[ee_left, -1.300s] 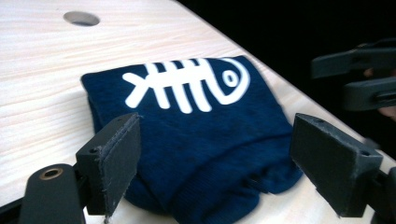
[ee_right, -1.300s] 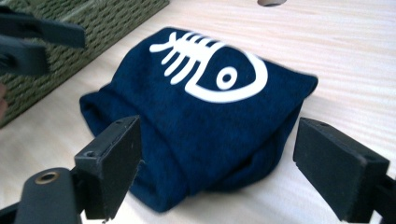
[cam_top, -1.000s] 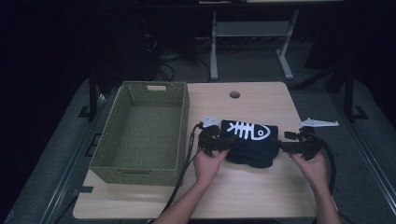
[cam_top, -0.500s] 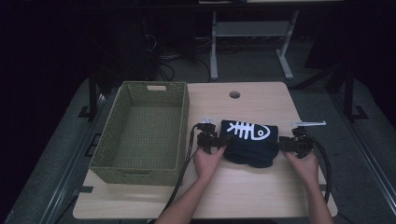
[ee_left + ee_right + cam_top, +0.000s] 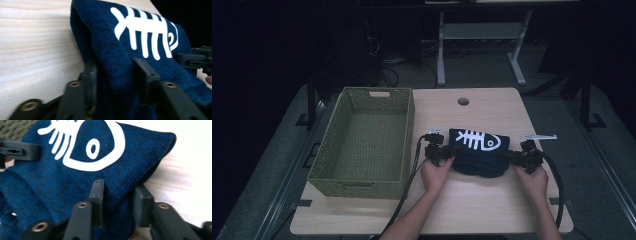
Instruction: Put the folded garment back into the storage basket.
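Note:
A folded dark blue knitted garment with a white fish-skeleton print lies on the wooden table, right of the basket. My left gripper is at its left end and my right gripper at its right end. The left gripper view has the left gripper pinching a thick fold of the garment; its jaws have just been closing on that cloth. In the right gripper view the right gripper squeezes the folded edge of the garment, and its jaws have likewise just closed.
An empty green woven basket stands on the left half of the table, close to the left hand. A round cable hole sits near the far edge. Beyond the table stands a white desk frame on a dark floor.
Both grippers have come down a little onto the garment's two ends, and their jaws have gone from wide open to pinched on the cloth. The garment stays on the table.

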A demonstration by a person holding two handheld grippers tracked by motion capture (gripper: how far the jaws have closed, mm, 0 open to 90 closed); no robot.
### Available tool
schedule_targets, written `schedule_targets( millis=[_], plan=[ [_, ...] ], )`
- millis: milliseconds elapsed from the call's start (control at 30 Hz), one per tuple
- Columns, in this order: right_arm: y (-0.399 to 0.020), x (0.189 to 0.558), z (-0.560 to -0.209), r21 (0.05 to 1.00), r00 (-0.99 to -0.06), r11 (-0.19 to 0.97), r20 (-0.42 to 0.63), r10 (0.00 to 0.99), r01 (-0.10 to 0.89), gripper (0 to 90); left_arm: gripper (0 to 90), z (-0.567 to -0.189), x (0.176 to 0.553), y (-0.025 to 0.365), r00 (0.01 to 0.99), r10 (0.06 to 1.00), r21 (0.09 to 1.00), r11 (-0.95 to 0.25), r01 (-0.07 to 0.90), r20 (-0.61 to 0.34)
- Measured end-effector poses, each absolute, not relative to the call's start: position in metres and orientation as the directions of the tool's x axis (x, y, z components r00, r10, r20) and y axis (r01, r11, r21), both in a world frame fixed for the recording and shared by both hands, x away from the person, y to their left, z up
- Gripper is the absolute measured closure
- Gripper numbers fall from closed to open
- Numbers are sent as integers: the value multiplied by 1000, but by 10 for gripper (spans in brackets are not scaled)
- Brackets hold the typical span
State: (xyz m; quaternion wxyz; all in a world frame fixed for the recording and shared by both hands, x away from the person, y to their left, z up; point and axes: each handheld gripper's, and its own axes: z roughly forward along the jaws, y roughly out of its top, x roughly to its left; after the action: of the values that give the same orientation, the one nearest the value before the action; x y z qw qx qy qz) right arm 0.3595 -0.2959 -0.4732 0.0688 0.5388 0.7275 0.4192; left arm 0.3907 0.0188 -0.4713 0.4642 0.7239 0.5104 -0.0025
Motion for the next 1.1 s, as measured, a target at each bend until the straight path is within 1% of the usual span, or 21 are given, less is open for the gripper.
schedule_targets(
  millis=[100, 200, 300, 433, 600, 800, 933, 1100],
  plan=[
    [-296, 355, -471, 689, -421, 67, 361, 832, 722, 687, 652, -470, 390, 20, 487, 728, 667, -55, 743, -482],
    [-297, 353, -470, 689, -426, 57, 380, 821, 723, 696, 668, -468, 389, 20, 492, 720, 664, -58, 746, -489],
    [-301, 350, -466, 685, -430, 21, 432, 793, 728, 701, 688, -464, 387, 19, 502, 709, 668, -58, 742, -496],
    [-307, 347, -453, 693, -438, 6, 448, 779, 721, 706, 696, -455, 379, 15, 538, 690, 689, -78, 721, -485],
    [-314, 339, -435, 718, -455, -5, 447, 770, 696, 707, 699, -442, 372, 12, 563, 647, 703, -60, 709, -513],
    [-325, 329, -412, 739, -465, -46, 470, 750, 672, 710, 699, -414, 365, 9, 614, 612, 743, -62, 666, -499],
    [-326, 326, -397, 748, -476, -54, 475, 740, 662, 710, 700, -399, 363, 11, 629, 594, 755, -55, 654, -502],
    [-328, 325, -383, 753, -494, -90, 513, 702, 652, 712, 701, -383, 360, 15, 646, 575, 768, -45, 639, -503]
  ],
)
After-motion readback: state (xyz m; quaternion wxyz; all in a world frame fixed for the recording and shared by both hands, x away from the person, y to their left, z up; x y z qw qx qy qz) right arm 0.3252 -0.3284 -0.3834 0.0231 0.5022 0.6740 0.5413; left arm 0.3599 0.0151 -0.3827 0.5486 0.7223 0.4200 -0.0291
